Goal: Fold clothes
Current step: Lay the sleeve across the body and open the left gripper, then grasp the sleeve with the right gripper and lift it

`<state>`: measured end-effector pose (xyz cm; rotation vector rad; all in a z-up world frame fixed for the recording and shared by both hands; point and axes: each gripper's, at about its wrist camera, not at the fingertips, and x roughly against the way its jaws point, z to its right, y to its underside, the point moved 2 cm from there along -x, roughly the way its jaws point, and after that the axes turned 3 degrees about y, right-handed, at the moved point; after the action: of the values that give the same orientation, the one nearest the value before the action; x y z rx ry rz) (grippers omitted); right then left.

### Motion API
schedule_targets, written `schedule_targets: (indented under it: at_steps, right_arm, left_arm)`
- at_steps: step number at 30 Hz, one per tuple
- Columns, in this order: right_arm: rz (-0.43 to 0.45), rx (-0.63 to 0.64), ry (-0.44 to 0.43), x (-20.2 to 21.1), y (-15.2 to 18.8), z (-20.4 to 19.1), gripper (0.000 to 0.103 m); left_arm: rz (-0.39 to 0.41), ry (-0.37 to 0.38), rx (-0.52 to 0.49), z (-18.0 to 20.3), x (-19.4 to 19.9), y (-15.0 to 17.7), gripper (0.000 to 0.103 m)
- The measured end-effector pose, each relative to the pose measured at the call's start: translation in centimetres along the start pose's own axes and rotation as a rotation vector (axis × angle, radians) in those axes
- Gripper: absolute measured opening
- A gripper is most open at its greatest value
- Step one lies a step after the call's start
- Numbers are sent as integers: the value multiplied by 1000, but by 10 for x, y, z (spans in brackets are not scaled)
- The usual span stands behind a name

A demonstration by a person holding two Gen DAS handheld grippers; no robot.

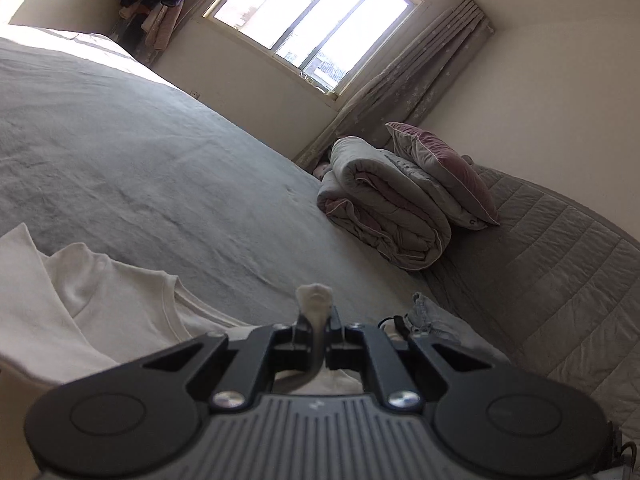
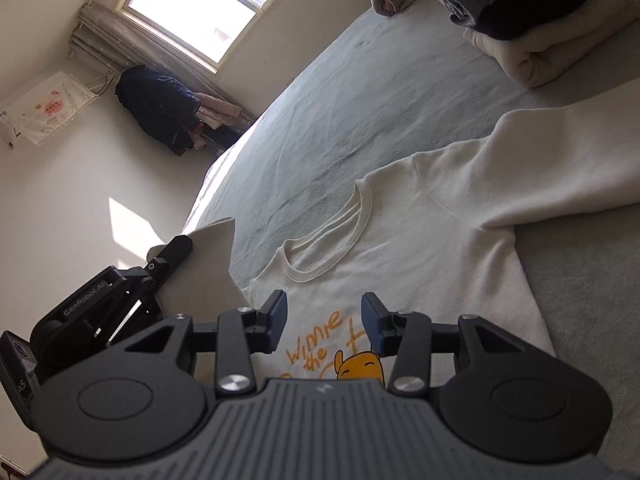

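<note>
A cream sweatshirt (image 2: pixel 420 232) with an orange cartoon print lies face up on the grey bed (image 2: pixel 340 92), collar toward the window, one sleeve stretched to the right. My right gripper (image 2: pixel 324 322) hovers open over its chest print, nothing between the fingers. My left gripper (image 1: pixel 318 326) is shut on a pinch of the sweatshirt's cream cloth (image 1: pixel 314 300), which pokes up between the fingers. In the right wrist view the left gripper (image 2: pixel 170 258) holds the other sleeve lifted off the bed at the left. The rest of the sweatshirt (image 1: pixel 80 304) spreads at lower left in the left wrist view.
A rolled grey-pink quilt (image 1: pixel 384 208) and a mauve pillow (image 1: pixel 444 172) lie near the wall. A stack of folded clothes (image 2: pixel 540 20) sits at the upper right. Dark coats (image 2: pixel 160 108) hang by the window (image 2: pixel 200 4). A quilted grey cover (image 1: pixel 552 264) lies right.
</note>
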<state>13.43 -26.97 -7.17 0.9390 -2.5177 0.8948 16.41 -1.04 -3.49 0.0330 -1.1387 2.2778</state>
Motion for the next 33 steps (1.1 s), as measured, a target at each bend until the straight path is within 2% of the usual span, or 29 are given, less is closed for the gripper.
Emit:
schedule_targets:
  at_steps: [2,8,11,13,15,18,21,25,27,29,31,33]
  right_arm:
    - [-9,-63,-20,-2,-1,10,48]
    - [-58,-193,-37,-12,2,27,51]
    - [-86,-232,-38,-16,6,32,52]
    - [-98,-254,-35,-18,8,34,52]
    - [-104,-264,-31,-18,10,35,53]
    - [-113,-279,-27,-18,12,35,53]
    - [-124,-293,-25,-15,14,35,53]
    - [-141,-282,0,-13,19,29,53]
    - [-144,-219,38,-12,22,21,53]
    - [-142,-121,85,-13,29,9,52]
    - [-125,20,145,-18,40,-6,50]
    - [-100,198,236,-24,53,-22,40]
  left_arm:
    - [-40,16,37,-5,-4,12,5]
    - [-151,-4,27,-15,-18,51,5]
    - [-274,-11,24,-15,-24,57,8]
    - [-305,-6,-4,-11,-16,51,13]
    - [-335,0,-33,-6,-8,45,29]
    - [-304,15,-57,-6,14,29,42]
    - [-254,15,-50,-18,38,13,46]
    - [-179,-177,53,-62,62,-15,46]
    - [-158,-269,121,-86,71,-28,45]
    - [-131,-326,198,-111,82,-39,44]
    - [-105,-365,276,-133,91,-48,44]
    - [-83,-387,326,-147,98,-55,44]
